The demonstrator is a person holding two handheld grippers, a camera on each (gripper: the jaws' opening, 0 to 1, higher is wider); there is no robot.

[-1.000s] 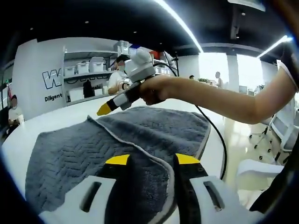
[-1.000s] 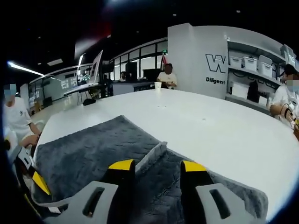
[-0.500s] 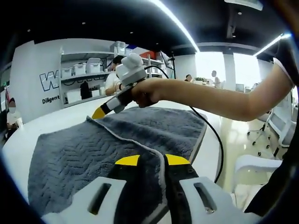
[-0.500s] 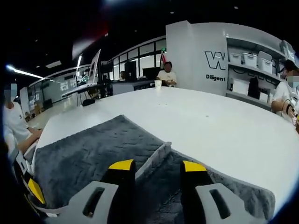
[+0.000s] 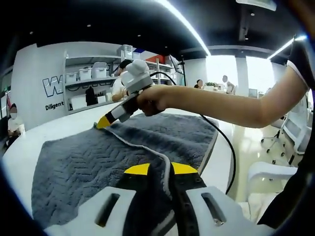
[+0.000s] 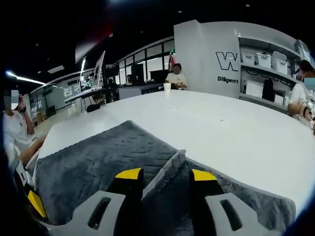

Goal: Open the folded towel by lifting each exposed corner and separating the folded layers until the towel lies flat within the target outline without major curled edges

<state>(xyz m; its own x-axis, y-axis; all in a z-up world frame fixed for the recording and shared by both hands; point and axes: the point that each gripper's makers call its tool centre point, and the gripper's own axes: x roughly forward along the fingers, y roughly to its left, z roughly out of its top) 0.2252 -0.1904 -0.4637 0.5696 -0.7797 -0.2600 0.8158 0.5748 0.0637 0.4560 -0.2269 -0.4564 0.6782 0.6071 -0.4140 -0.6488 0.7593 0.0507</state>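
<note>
bright ceiling light strips [image 5: 184,22] and blown-out windows [image 5: 224,69] glare; white table [image 6: 221,132] gleams; fisheye edges bend, background softly blurred.

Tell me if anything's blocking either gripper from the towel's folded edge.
Nothing visible is. The left gripper is closed on the gray towel at its pale folded edge, and the right gripper has a raised fold of that edge between its jaws.

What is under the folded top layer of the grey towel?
Under the top layer lies another grey layer of the same towel, on the white table. Anything between the layers is hidden.
</note>
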